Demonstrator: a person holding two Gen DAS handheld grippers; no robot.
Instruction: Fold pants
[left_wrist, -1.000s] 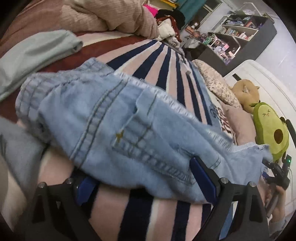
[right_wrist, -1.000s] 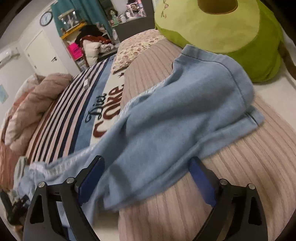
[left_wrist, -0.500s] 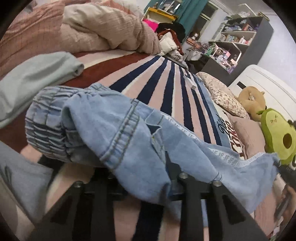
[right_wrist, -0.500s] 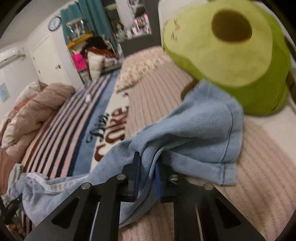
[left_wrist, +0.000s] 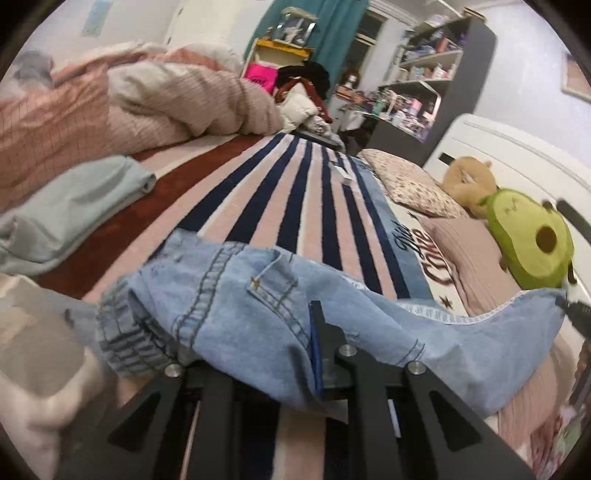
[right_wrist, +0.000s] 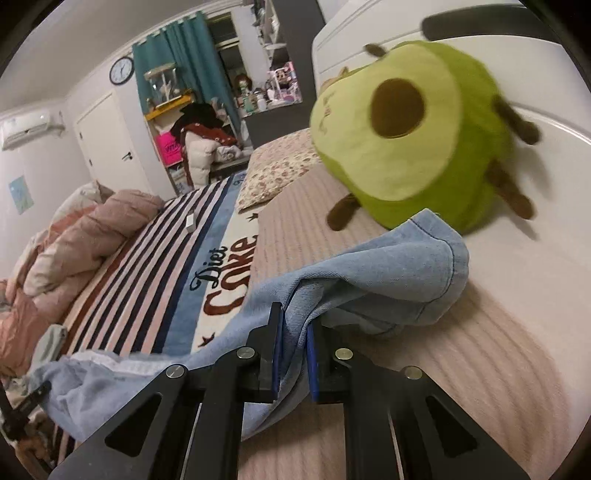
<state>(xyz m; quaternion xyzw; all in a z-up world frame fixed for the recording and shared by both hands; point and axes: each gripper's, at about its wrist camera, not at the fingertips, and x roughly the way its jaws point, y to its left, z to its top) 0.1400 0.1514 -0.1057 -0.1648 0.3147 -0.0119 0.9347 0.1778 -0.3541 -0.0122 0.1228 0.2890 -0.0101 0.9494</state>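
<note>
Both tools now clamp the denim pants (left_wrist: 266, 314), where a second ago their jaws stood wide over the cloth lying flat on the bed. At the bottom centre of the left wrist view, the left tool (left_wrist: 317, 354) is pinched shut on the waist end, beside the pocket rivet and the gathered waistband. At the bottom centre of the right wrist view, the right tool (right_wrist: 293, 354) is closed on a bunched fold near the leg hem (right_wrist: 424, 269). The fabric has gathered and risen off the bed between the two views, sagging in the middle. That suggests the grasp stage is done and the garment is ready to be carried over for a fold, not yet made. Beneath it lies a striped blanket (left_wrist: 295, 192) of navy and pink bands with lettering, and to the right a ribbed pink cover (right_wrist: 480, 369). A pale green garment (left_wrist: 70, 210) rests at mid-left of the left view. An avocado plush (right_wrist: 406, 129) sits just beyond the hem, upper right, against a white headboard (left_wrist: 517, 147). Farther off are a rumpled pink duvet (left_wrist: 147, 99), a floral pillow (right_wrist: 280, 166), cluttered shelves (left_wrist: 424, 85), teal curtains (right_wrist: 184, 55) and a wall clock (right_wrist: 121, 70).
</note>
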